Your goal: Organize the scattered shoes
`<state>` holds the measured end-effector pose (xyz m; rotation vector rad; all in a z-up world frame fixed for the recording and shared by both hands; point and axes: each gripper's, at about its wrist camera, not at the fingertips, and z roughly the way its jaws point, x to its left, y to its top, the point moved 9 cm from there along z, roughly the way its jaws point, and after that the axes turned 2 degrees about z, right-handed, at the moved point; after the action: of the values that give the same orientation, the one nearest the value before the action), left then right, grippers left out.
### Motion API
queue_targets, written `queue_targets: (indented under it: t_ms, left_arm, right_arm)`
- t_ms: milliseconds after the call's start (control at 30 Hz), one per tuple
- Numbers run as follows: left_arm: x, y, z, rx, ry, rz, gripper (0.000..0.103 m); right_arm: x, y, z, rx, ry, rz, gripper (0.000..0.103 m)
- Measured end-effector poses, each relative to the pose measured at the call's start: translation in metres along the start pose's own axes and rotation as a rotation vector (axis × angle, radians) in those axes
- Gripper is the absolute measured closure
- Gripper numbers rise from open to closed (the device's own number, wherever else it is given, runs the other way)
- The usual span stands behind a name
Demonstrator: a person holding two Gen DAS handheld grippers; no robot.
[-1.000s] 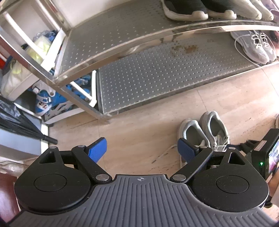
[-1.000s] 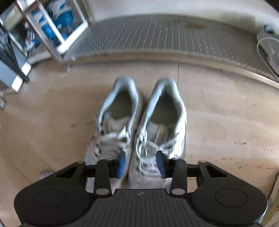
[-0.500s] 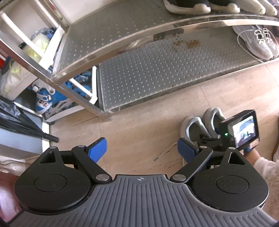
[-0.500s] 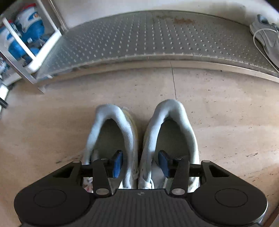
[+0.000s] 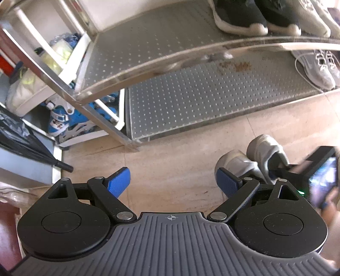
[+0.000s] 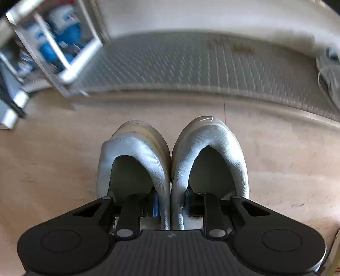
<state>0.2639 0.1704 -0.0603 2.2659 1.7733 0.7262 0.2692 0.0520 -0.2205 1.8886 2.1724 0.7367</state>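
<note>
Right gripper [image 6: 170, 207] jaws have just been closing and are clamped on the touching inner walls of the grey sneakers [image 6: 204, 152]. Left gripper [image 5: 173, 183] is held wide open over bare floor [image 5: 170, 157], nothing between its pads.

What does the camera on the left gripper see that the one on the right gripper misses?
Only the left view shows the upper shelf with black shoes, and the open, empty left gripper.

Only the right view shows the right gripper, whose jaws have just been closing, pinching the pale sneakers' inner walls together, one finger inside each.

Both show those sneakers, the bottom shelf and blue skates.
</note>
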Motion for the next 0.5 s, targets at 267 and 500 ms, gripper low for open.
queue_targets:
  t_ms: [267,500]
  left_arm:
    - [0.055,0.023,-0.031,-0.244,-0.016,-0.171,0.014]
    - [0.120,0.046,-0.051,-0.396,0.052,-0.425,0.013]
  right_arm:
    - [0.046,0.103,-0.113,-0.208,0.128,-0.038,0.081]
    - [0.093,0.210,-0.153,-0.319,0.175,-0.102,0.081]
